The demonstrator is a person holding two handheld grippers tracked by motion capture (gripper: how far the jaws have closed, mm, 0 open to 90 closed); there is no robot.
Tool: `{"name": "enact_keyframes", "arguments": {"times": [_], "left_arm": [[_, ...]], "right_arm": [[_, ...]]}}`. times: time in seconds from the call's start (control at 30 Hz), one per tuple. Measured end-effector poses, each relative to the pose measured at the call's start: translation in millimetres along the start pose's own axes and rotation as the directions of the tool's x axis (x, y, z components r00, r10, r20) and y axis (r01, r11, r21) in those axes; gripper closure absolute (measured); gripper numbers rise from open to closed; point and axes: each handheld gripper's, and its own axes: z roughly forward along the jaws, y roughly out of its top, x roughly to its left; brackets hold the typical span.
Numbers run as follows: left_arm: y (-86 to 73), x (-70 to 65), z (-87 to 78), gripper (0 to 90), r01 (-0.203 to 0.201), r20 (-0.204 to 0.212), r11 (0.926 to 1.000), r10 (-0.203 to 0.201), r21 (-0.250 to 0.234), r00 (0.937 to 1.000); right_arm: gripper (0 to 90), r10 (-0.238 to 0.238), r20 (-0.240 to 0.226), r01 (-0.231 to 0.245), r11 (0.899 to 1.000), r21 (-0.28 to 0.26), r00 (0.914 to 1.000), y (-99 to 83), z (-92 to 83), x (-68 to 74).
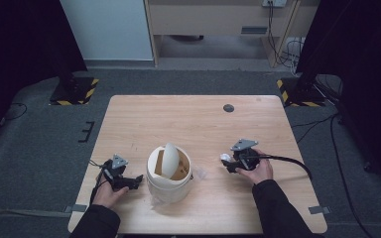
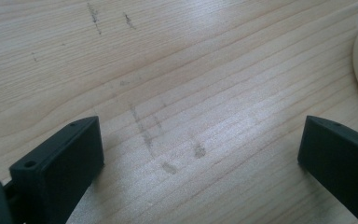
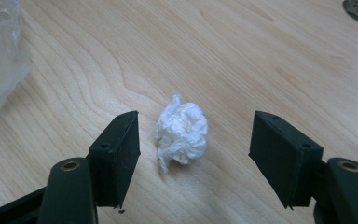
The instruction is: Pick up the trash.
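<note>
Right gripper (image 3: 193, 156) spread around the crumpled tissue (image 3: 182, 133), apparently not touching it, toward the table's (image 1: 198, 119) right edge; left gripper (image 2: 200, 158) spread, empty.

Looks like a lab or a testing room to me, not anybody's home; the wooden table (image 1: 198, 124) stands alone on grey carpet (image 1: 39, 148), dark curtains (image 1: 20, 39) hang down both sides, and two stands rest on base plates with yellow-and-black hazard stripes (image 1: 74, 91); loose cables (image 1: 327, 124) trail over the floor towards a wall socket, tape strips mark spots by the table; plain light-wood furniture (image 1: 213, 20) lines the back wall.
</note>
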Motion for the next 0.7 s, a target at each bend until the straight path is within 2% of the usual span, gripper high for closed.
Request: {"name": "enact_keyframes", "arguments": {"times": [0.07,0.3,0.7], "left_arm": [[0.0,0.0,0.0,0.0,0.0,0.0,1.0,0.0,0.0,1.0],[0.0,0.0,0.0,0.0,0.0,0.0,1.0,0.0,0.0,1.0],[0.0,0.0,0.0,0.0,0.0,0.0,1.0,0.0,0.0,1.0]], "right_arm": [[37.6,0.007,-0.016,-0.007,1.0,-0.012,0.9999,0.7,1.2,0.7],[45.9,-0.01,-0.021,0.011,0.999,0.033,0.9997,-0.5,9.0,1.2],[55.8,0.005,-0.045,-0.002,0.998,0.07,0.999,0.5,17.6,1.0]]}}
